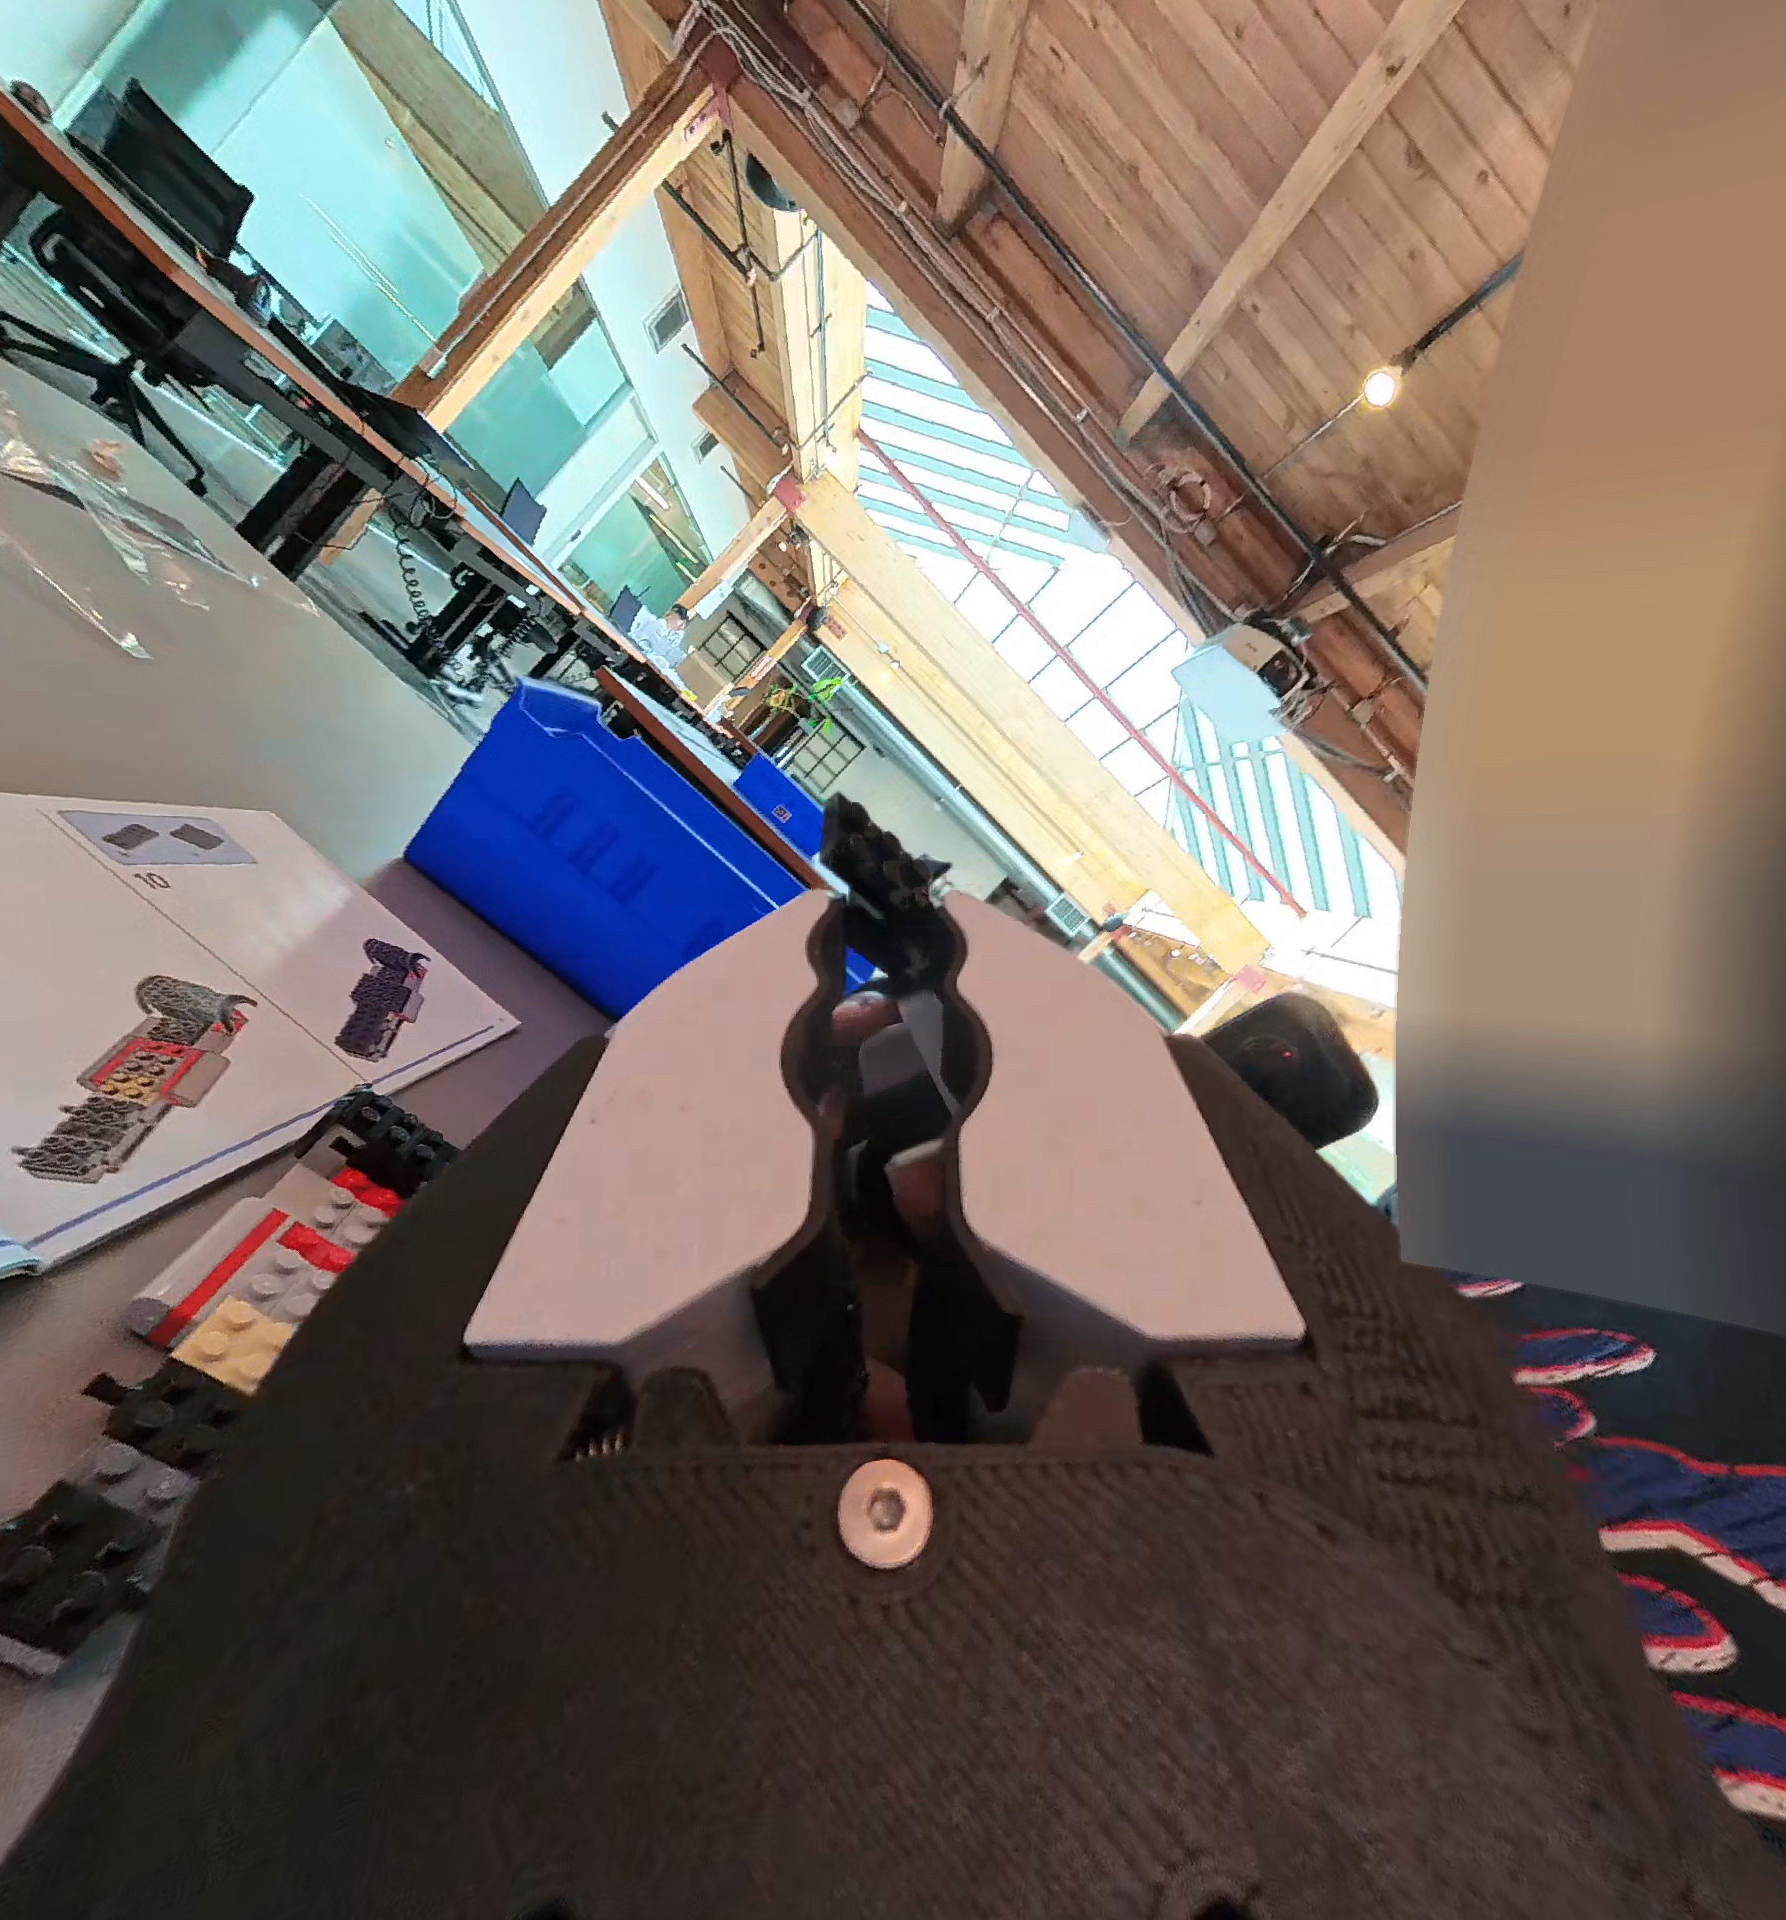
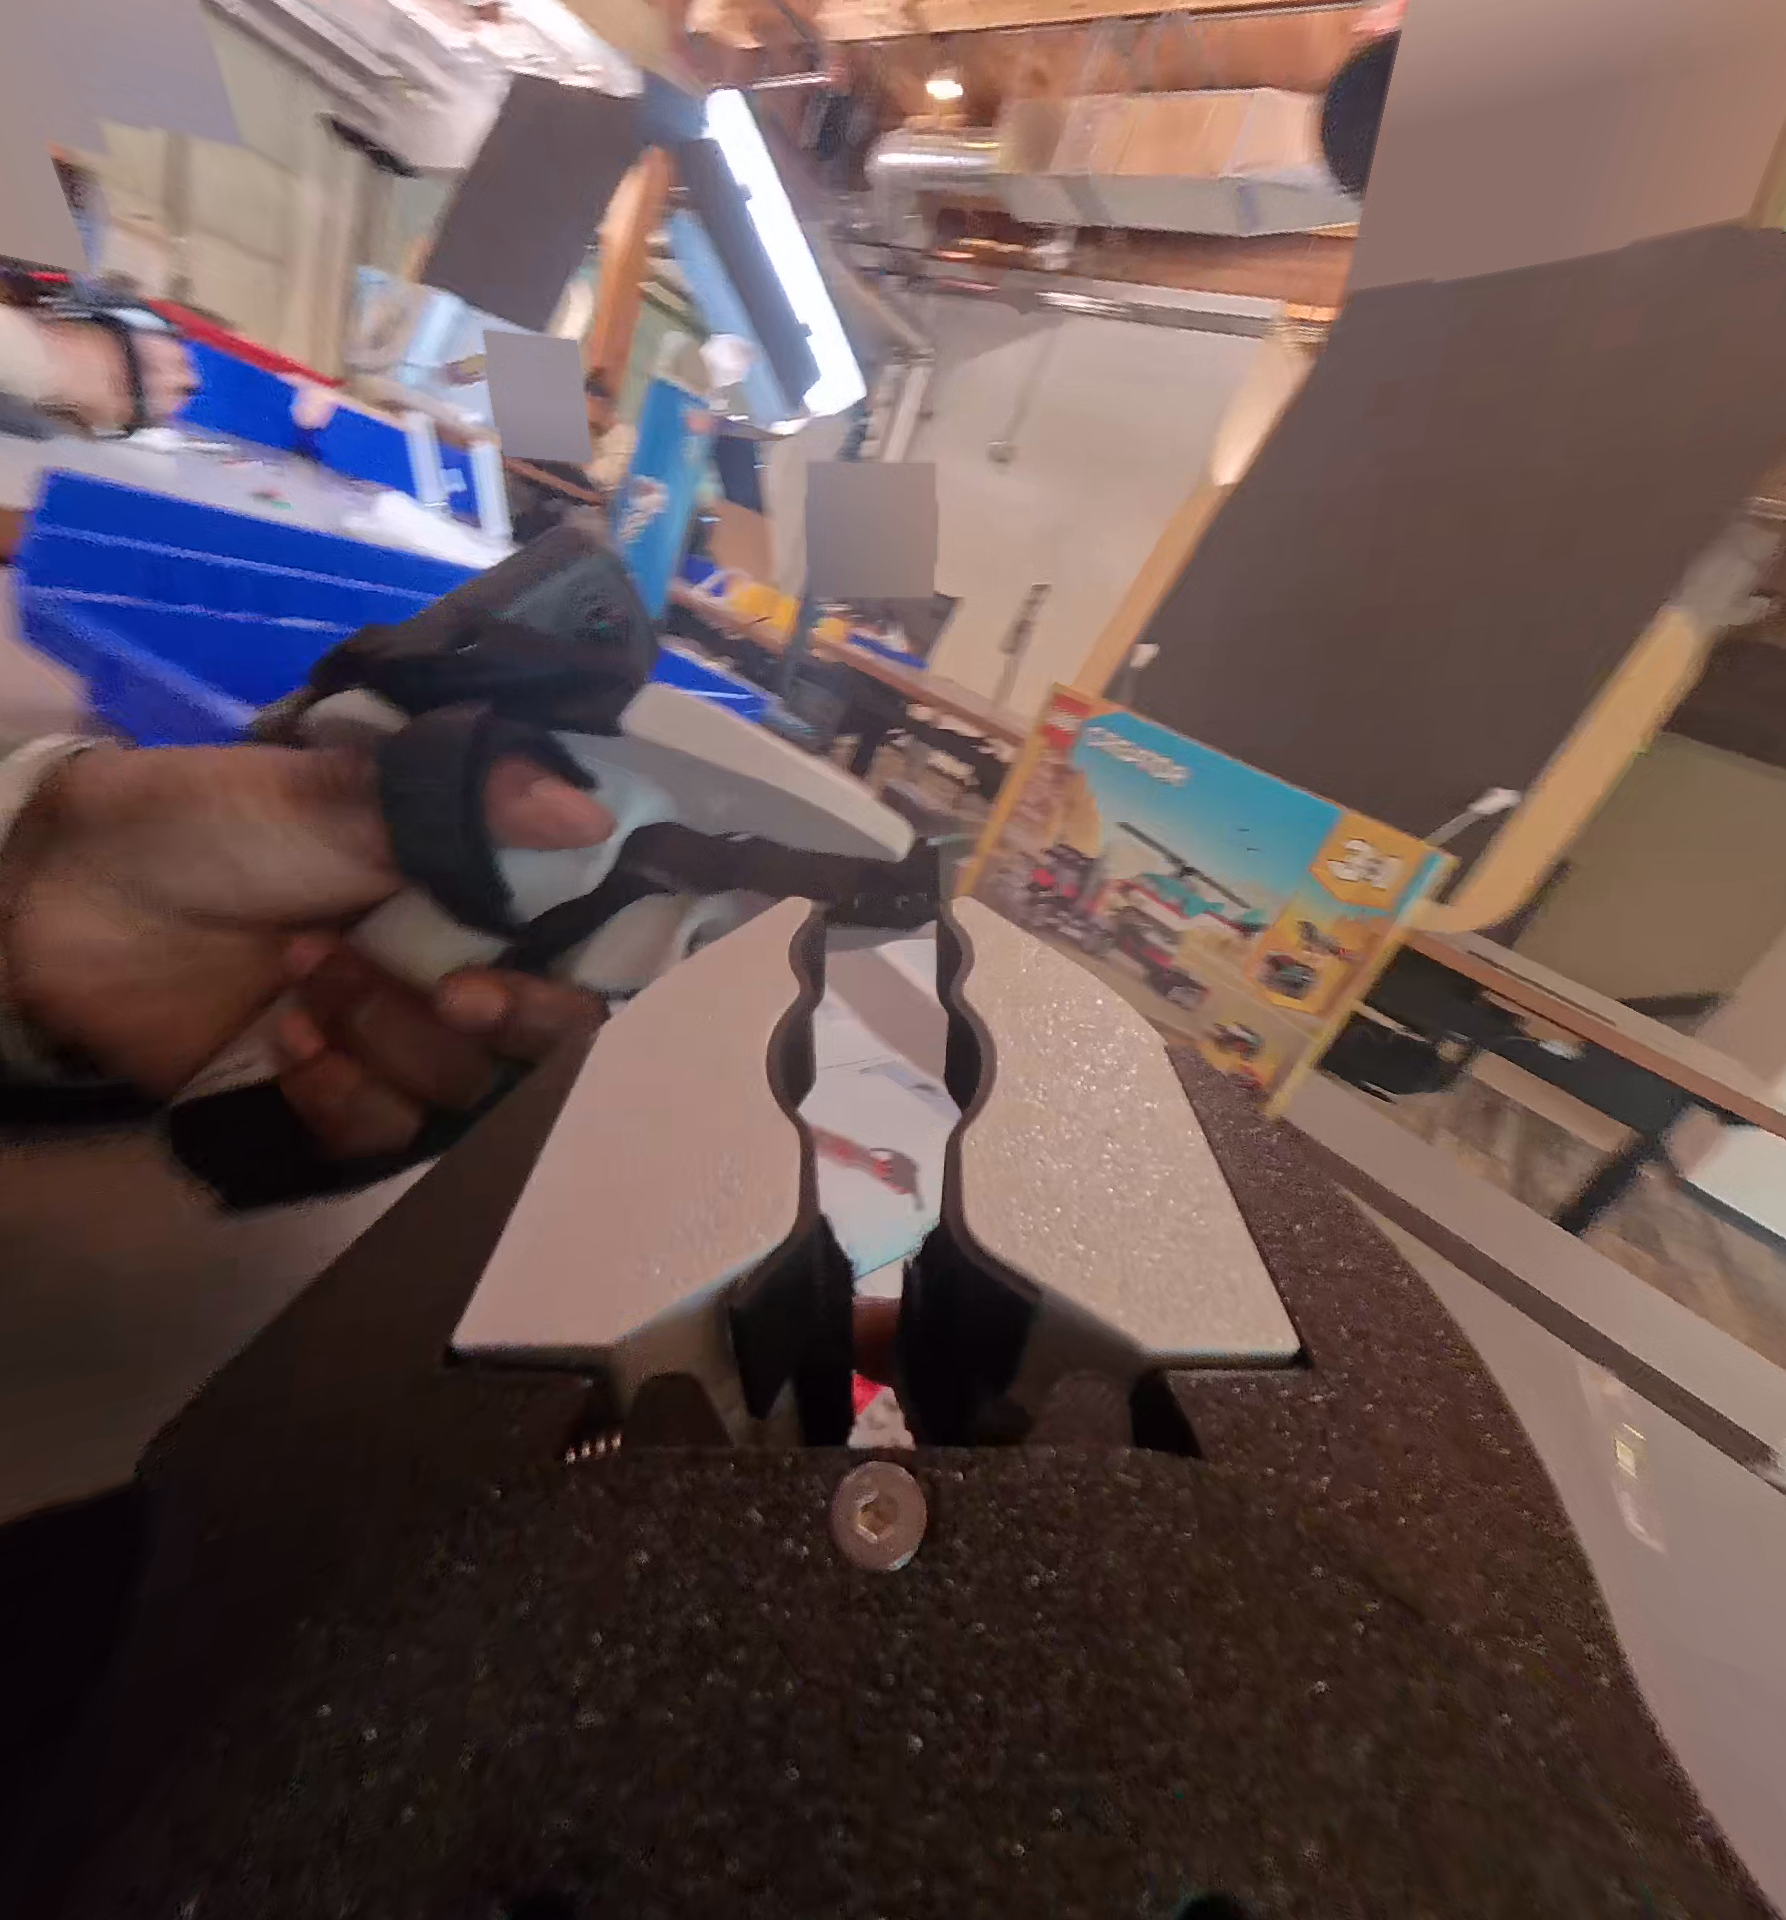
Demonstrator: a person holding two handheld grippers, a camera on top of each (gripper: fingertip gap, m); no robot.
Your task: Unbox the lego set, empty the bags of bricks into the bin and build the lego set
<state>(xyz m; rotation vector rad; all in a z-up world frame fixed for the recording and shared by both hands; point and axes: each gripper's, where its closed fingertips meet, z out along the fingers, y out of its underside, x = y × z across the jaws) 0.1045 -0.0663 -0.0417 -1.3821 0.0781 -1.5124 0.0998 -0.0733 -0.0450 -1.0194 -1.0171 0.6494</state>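
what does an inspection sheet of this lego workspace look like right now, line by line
surface: grey table, partly covered.
job's things: open instruction booklet; partly built red, grey and black model; blue bin; lego box standing upright.
clutter: empty clear bags.
grippers: left hand-held gripper shut on a small black brick assembly; right hand-held gripper open, holding nothing.
cables: nothing seen on the table.
surroundings: desks, office chair, timber ceiling.

Left gripper (image 1: 889,914): raised, jaws clamped on a black piece. Right gripper (image 2: 873,920): jaws narrowly parted, tips beside the left gripper's.
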